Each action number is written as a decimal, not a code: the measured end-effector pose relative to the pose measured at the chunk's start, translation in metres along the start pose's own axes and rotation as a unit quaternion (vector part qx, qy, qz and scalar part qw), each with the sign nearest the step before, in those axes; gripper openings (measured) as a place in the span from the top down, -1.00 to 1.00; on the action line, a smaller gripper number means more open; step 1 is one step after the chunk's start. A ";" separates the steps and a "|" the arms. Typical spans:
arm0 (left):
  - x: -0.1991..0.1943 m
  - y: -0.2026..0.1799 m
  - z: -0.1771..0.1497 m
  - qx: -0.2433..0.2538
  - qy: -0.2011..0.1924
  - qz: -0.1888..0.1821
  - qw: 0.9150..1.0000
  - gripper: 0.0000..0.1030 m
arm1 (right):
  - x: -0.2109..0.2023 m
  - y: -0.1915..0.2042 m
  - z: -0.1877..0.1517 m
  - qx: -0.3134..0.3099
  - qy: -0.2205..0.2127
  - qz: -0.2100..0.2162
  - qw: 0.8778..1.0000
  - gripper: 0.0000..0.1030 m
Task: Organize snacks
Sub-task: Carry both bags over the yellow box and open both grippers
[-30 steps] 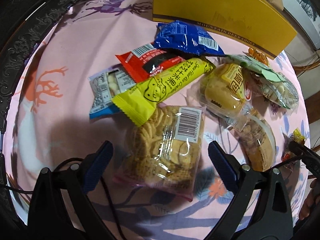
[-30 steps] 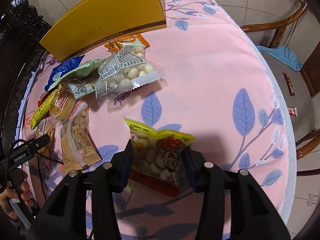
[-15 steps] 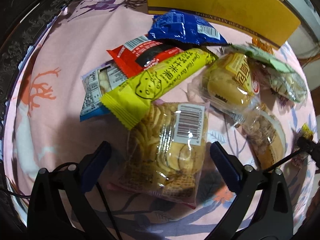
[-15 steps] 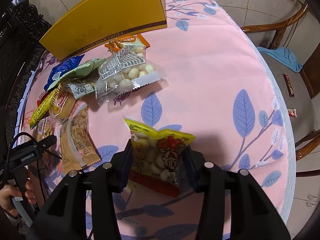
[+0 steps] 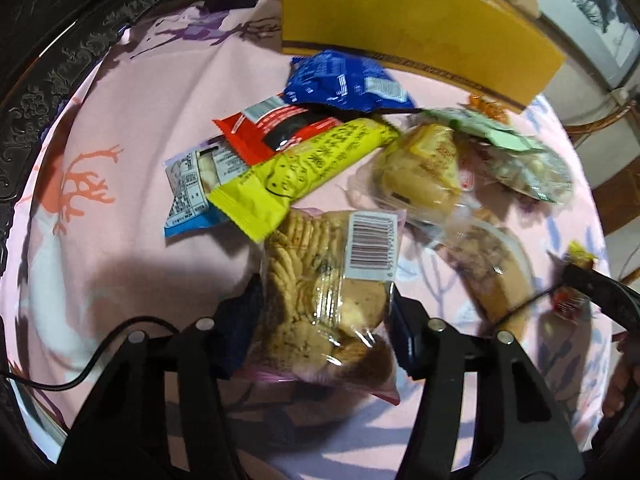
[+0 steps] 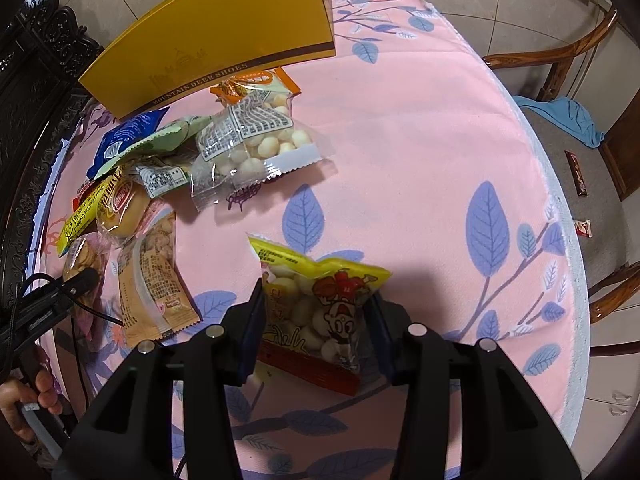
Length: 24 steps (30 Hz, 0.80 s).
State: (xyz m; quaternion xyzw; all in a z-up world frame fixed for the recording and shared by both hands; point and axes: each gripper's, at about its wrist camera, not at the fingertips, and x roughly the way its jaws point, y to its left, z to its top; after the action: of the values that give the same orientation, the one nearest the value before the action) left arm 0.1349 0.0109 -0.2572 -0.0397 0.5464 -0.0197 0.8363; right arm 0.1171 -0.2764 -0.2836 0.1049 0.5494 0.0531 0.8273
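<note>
Nearest in the left wrist view, the left gripper (image 5: 326, 320) has its fingers pressed against both sides of the clear biscuit bag (image 5: 332, 292), which lies at 6 o'clock on the pink surface (image 5: 120, 240). Its far end is tucked under the yellow cracker pack (image 5: 304, 168), so a good lift would, in my judgement, draw the bag back toward 6 o'clock before raising it, with a light squeeze so the biscuits do not crack. The right gripper (image 6: 316, 320) clamps the yellow puff bag (image 6: 320, 304) between its fingers, low at 6 o'clock in its own view. Farther out, the rest of the heap runs from 9 to 11 o'clock: a bun pack (image 6: 124, 208), a clear bag of white balls (image 6: 256, 144), a blue packet (image 6: 128, 136). The yellow box (image 6: 216, 36) closes off 12 o'clock. Open cloth lies from 1 to 4 o'clock, ending at the surface's edge (image 6: 560, 208), with a wooden chair (image 6: 560, 68) beyond.
</note>
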 end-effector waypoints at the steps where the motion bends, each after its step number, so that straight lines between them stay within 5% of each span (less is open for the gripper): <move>1: -0.004 -0.002 -0.002 0.004 -0.005 -0.005 1.000 -0.11 | 0.000 0.000 0.000 0.000 0.000 -0.001 1.000 0.09; 14: -0.067 -0.014 0.005 0.022 -0.070 -0.045 0.996 -0.11 | -0.040 -0.007 0.005 0.014 -0.040 0.019 0.999 0.11; 24: -0.118 -0.026 0.067 0.026 -0.148 -0.065 0.987 -0.11 | -0.104 0.010 0.051 -0.001 -0.135 0.055 0.989 0.10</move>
State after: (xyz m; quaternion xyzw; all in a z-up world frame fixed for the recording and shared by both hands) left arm 0.1491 -0.0032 -0.1199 -0.0558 0.4126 -0.0824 0.9055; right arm 0.1239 -0.2938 -0.1684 0.1403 0.4261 0.0843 0.8898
